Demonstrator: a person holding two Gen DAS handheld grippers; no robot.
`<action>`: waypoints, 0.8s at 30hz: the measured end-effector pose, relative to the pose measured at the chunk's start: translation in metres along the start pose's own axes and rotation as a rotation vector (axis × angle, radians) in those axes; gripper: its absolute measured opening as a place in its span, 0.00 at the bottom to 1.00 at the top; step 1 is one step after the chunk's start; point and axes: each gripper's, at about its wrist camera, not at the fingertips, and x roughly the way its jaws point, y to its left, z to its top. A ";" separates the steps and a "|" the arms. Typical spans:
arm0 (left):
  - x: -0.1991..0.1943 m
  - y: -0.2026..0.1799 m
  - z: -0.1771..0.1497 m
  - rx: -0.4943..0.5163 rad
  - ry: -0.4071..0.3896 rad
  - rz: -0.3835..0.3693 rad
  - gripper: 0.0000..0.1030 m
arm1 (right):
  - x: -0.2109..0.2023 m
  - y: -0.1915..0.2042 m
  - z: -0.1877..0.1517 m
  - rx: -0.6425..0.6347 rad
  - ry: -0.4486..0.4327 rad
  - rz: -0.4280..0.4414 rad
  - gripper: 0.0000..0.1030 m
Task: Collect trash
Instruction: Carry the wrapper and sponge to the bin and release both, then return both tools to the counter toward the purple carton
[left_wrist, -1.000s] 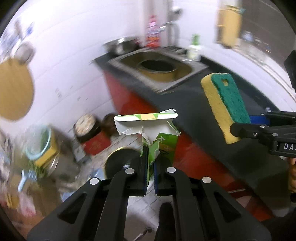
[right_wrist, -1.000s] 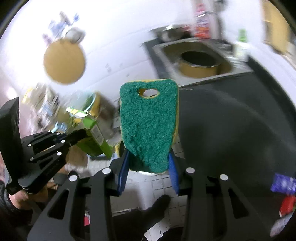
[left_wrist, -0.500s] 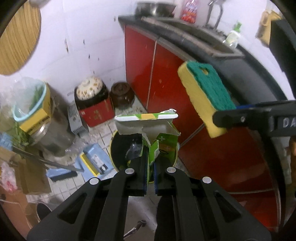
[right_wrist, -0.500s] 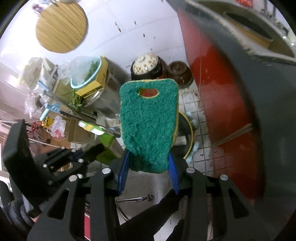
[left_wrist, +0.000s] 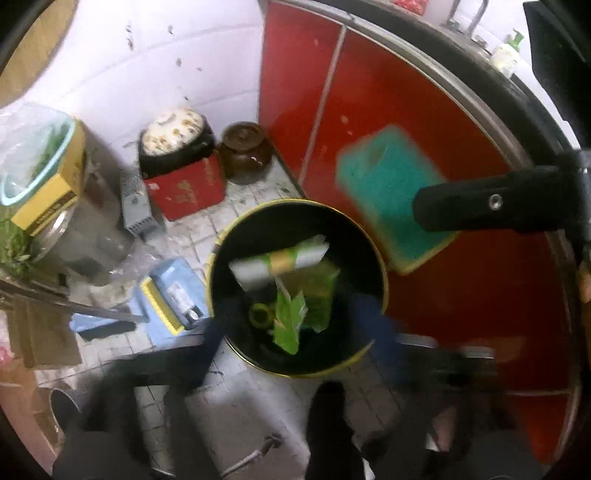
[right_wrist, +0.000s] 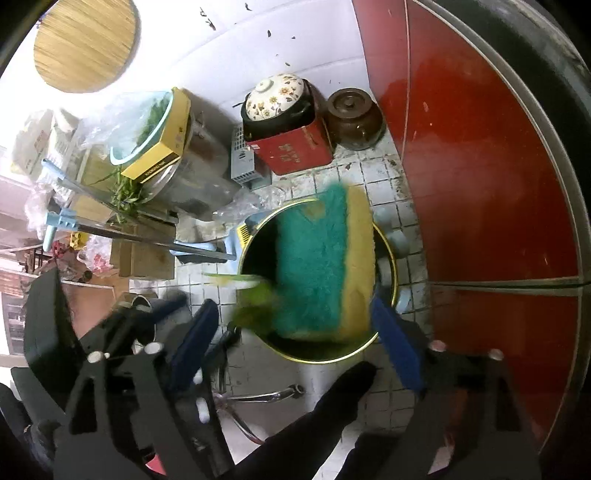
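Both grippers' fingers just opened, carton (left_wrist: 284, 280) and sponge (right_wrist: 321, 266) released over bin (left_wrist: 369, 236)

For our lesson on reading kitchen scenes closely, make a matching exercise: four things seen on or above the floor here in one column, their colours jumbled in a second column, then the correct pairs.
Things
1. scouring sponge
2. torn carton
3. lidded clay jar
4. box under the floral-lidded pot

Colours
A. brown
B. red
C. teal-green and yellow
D. white and green

Pairs: 1-C, 2-D, 3-A, 4-B
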 end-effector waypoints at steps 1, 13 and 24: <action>-0.002 0.001 0.000 -0.003 -0.021 -0.003 0.79 | 0.002 -0.002 0.000 0.003 0.007 0.005 0.80; -0.036 -0.010 0.002 0.036 -0.036 0.004 0.79 | -0.044 -0.011 -0.021 0.028 -0.030 0.027 0.83; -0.154 -0.143 0.035 0.304 -0.160 0.009 0.93 | -0.240 -0.052 -0.118 0.097 -0.323 -0.138 0.91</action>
